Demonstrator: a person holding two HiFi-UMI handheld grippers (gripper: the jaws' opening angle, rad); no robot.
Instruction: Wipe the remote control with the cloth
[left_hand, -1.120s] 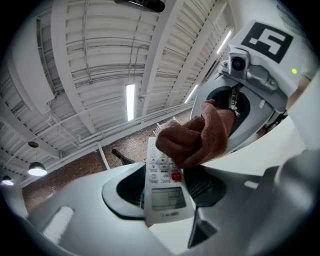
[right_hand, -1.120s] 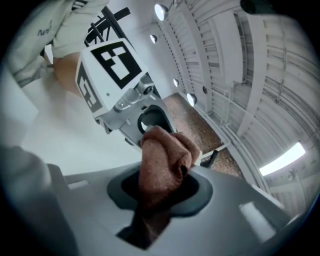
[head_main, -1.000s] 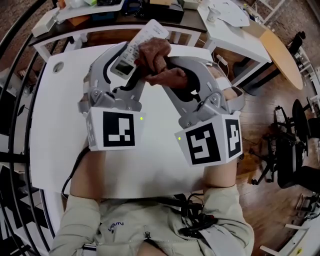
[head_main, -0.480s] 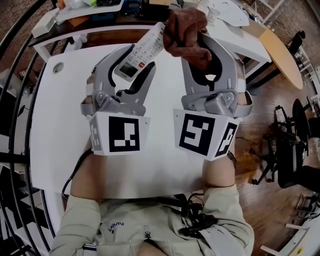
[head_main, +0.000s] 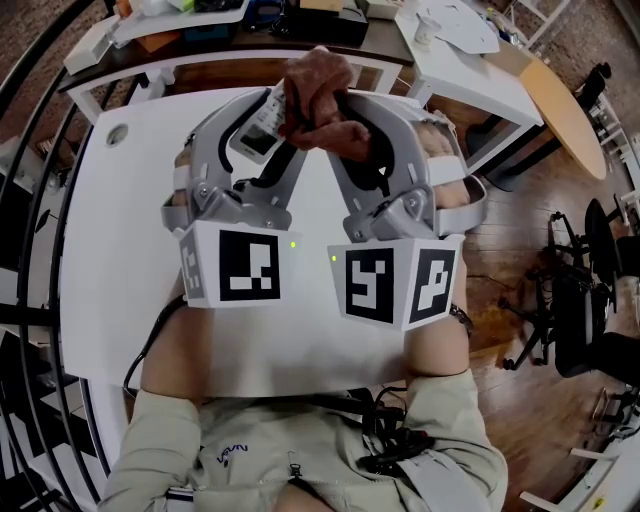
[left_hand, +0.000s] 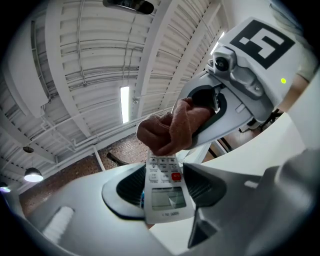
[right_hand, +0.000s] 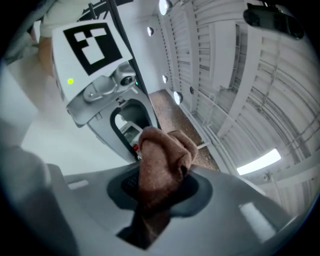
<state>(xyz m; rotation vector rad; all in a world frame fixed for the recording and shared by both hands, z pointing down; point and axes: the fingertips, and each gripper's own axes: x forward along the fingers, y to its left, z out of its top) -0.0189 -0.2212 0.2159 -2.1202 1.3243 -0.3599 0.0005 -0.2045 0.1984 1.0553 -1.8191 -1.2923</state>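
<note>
The white rectangular plastic remote control (left_hand: 165, 197), with a grey display and one red button, is up off the table in the upper middle of the head view. It is clamped by its long edges, near the display end, between the jaws of the left gripper (head_main: 262, 128). Nearest the camera, along the bottom of the head view, is the person's beige shirt (head_main: 300, 450). Two bare forearms (head_main: 180, 350) run up from it to the grippers. The left marker cube (head_main: 240, 265) sits lower left of centre and the right marker cube (head_main: 395, 285) just beside it, each next to a small green light. Above the cubes the curved grey jaws of both grippers lean towards each other. The right gripper (right_hand: 160, 187) has its jaws closed on a crumpled reddish-brown terry cloth (right_hand: 162, 160), with a dark tail of fabric hanging below the pads at the bottom of the right gripper view. At the centre of the left gripper view the bunched cloth lies over the remote's far, button end and hides its tip. Beneath the grippers spreads the white table top (head_main: 110, 250), with a small round hole (head_main: 117, 133) at its upper left. Farther off, at the upper right, stand a second white table (head_main: 470, 60) and a round light-wood tabletop (head_main: 565, 110), above the brown wooden floor (head_main: 530, 240) at the right edge.
</note>
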